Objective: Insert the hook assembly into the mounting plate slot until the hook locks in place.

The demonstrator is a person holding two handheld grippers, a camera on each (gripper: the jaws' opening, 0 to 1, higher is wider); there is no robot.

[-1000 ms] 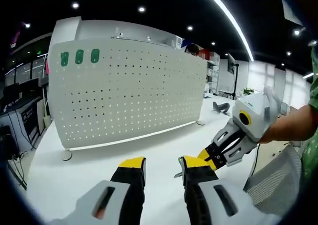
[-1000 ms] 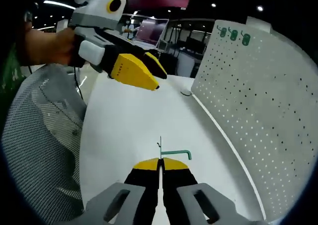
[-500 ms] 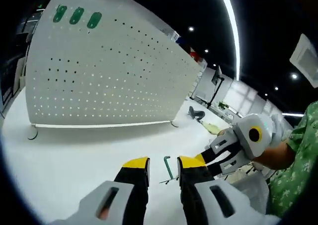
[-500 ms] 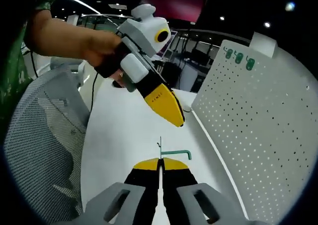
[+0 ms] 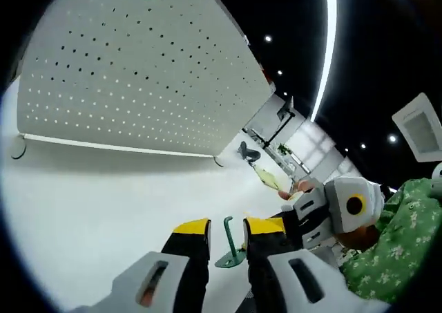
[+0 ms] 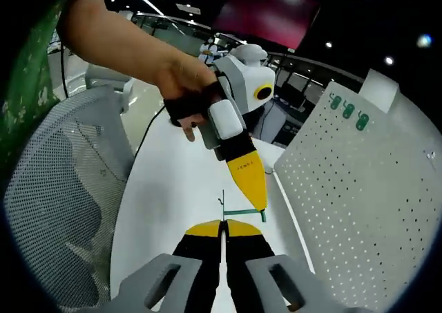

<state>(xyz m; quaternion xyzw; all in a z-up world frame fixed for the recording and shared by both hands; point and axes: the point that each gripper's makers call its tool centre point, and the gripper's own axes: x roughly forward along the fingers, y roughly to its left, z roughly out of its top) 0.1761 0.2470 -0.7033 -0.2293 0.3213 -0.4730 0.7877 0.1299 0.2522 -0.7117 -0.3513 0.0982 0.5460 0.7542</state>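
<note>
The green hook (image 6: 243,213) with its thin wire end sticks out over the white table (image 6: 173,188), and my right gripper (image 6: 222,224) is shut on it. My left gripper (image 6: 252,188) comes down from above, its yellow tips right at the hook's bent end. In the left gripper view the hook (image 5: 228,247) stands between the open jaws of my left gripper (image 5: 228,225), touching neither as far as I can tell. The right gripper (image 5: 293,223) reaches in from the right behind it. The white perforated mounting plate (image 5: 131,71) stands upright on the table, apart from the hook, also seen as the plate (image 6: 366,188) at the right.
A grey mesh chair (image 6: 55,209) sits beside the table's near edge. Green tags (image 6: 349,109) mark the plate's top corner. The plate's small round foot (image 5: 18,147) rests on the table. A person's hand (image 6: 179,85) holds the left gripper.
My left gripper has swung in toward the hook and now straddles it with open jaws. The right gripper has kept its hold on the hook.
</note>
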